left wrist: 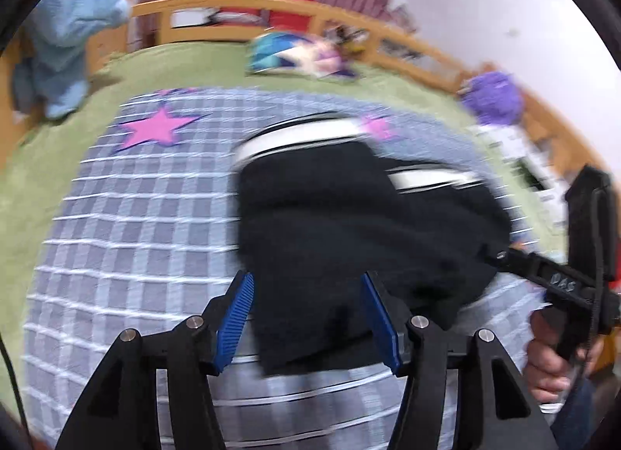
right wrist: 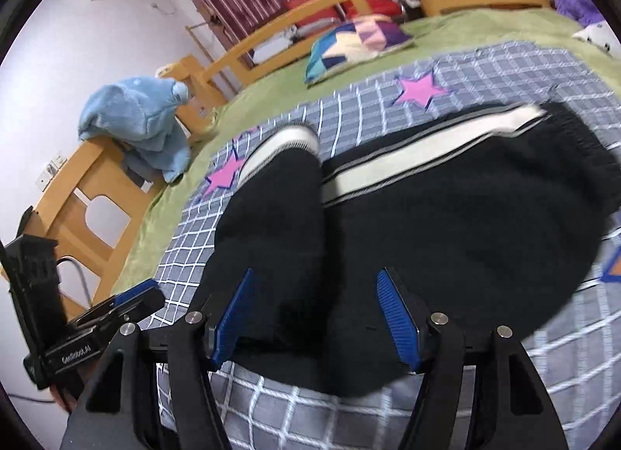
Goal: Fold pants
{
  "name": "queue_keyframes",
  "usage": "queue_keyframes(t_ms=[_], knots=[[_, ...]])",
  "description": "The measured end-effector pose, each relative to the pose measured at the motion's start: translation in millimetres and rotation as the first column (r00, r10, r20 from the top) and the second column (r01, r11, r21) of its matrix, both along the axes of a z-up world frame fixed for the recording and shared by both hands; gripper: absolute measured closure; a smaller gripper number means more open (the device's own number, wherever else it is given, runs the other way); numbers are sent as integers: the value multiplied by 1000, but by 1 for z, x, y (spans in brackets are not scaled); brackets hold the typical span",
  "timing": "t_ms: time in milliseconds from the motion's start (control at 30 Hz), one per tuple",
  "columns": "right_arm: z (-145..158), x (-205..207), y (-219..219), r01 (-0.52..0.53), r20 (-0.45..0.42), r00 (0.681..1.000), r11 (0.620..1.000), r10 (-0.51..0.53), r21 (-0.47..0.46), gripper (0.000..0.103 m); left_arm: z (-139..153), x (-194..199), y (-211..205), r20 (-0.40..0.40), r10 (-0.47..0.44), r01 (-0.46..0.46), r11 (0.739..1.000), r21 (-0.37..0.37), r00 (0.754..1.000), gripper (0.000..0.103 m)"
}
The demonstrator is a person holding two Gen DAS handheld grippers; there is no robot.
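Two wide-spread grippers are mine, and neither grasps anything. Largest first: the green bedspread covers the bed, and on it lies the grey checked blanket with pink stars. The black pants with white side stripes lie bunched on that blanket, filling the middle of the right wrist view and running out toward two o'clock. A light blue garment hangs over the wooden bed frame at nine o'clock. My left gripper straddles the pants' near edge, jaws released. My right gripper straddles the dark cloth likewise, blue pads apart.
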State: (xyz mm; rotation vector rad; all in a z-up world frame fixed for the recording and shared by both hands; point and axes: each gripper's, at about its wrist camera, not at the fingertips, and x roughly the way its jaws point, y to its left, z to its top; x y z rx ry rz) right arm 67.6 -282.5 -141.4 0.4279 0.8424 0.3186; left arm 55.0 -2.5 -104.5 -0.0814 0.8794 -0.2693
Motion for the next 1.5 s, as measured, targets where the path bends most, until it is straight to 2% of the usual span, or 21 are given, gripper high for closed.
queue_keyframes(t_ms=[67, 100, 133, 167, 233, 367, 467, 567, 667, 733, 833, 900, 967, 1067, 1133, 1200, 1267, 1333, 1400, 1433, 1500], knots=[[-18, 13, 14, -1, -41, 999, 1000, 1, 7, 38, -5, 2, 10, -6, 28, -28, 999, 28, 1000, 48], [-27, 19, 19, -8, -68, 998, 1000, 10, 22, 50, -6, 3, 14, -13, 38, -37, 999, 32, 999, 48], [-37, 24, 27, -23, -100, 995, 998, 28, 50, 74, -6, 5, 18, -22, 52, -51, 998, 36, 998, 48], [-45, 27, 33, -39, -121, 991, 996, 49, 83, 76, -5, 7, 23, -23, 68, -67, 997, 40, 997, 48], [-43, 28, 37, -20, -107, 994, 997, 28, 70, 82, -1, 7, 30, -9, 95, -95, 995, 44, 995, 48], [4, 28, 33, 17, -36, 999, 1000, -18, -7, 84, 0, 6, 39, -6, 107, -107, 994, 2, 994, 48], [39, 29, 28, 32, 13, 999, 994, -31, -103, 85, -8, 9, 31, -17, 107, -107, 994, 8, 994, 48], [70, 31, 8, 45, 86, 996, 980, -29, -193, 85, -15, 11, 14, -7, 89, -88, 994, 67, 996, 48], [86, 28, -29, 87, 128, 990, 972, -59, -219, 85, -24, 13, -3, -5, 72, -71, 988, 136, 997, 48], [93, 26, -68, 131, 140, 985, 965, -101, -227, 85, -29, 16, -10, -23, 68, -64, 987, 144, 997, 48], [88, 21, -120, 188, 123, 979, 950, -161, -251, 86, -34, 17, -23, -51, 57, -50, 990, 133, 997, 48], [72, 18, -154, 222, 94, 975, 935, -203, -277, 86, -35, 16, -36, -55, 40, -32, 990, 139, 998, 48], [48, 18, -188, 258, 45, 966, 926, -256, -275, 86, -34, 16, -47, -55, 21, -14, 991, 130, 998, 48], [5, 19, -220, 266, -25, 959, 925, -283, -272, 85, -32, 18, -73, -76, -31, 36, 997, 74, 997, 48], [-8, 14, -225, 264, -35, 960, 936, -279, -233, 80, -28, 19, -87, -78, -58, 62, 997, 46, 995, 48], [-10, 12, -223, 240, -39, 965, 934, -259, -264, 77, -25, 19, -99, -77, -74, 76, 997, 25, 994, 48], [3, 9, -220, 228, -8, 970, 922, -243, -313, 77, -20, 19, -111, -75, -90, 91, 996, 6, 993, 48], [18, -2, -219, 267, 57, 963, 900, -263, -344, 76, -19, 20, -120, -79, -100, 99, 995, -17, 992, 48], [22, -10, -217, 270, 84, 963, 893, -258, -360, 76, -26, 21, -127, -104, -106, 105, 994, -22, 989, 48], [15, -12, -213, 240, 63, 970, 898, -233, -369, 77, -32, 21, -131, -125, -111, 109, 994, -23, 986, 48], [-3, -13, -209, 220, 25, 973, 884, -231, -412, 78, -52, 20, -139, -180, -124, 123, 992, -19, 976, 48]])
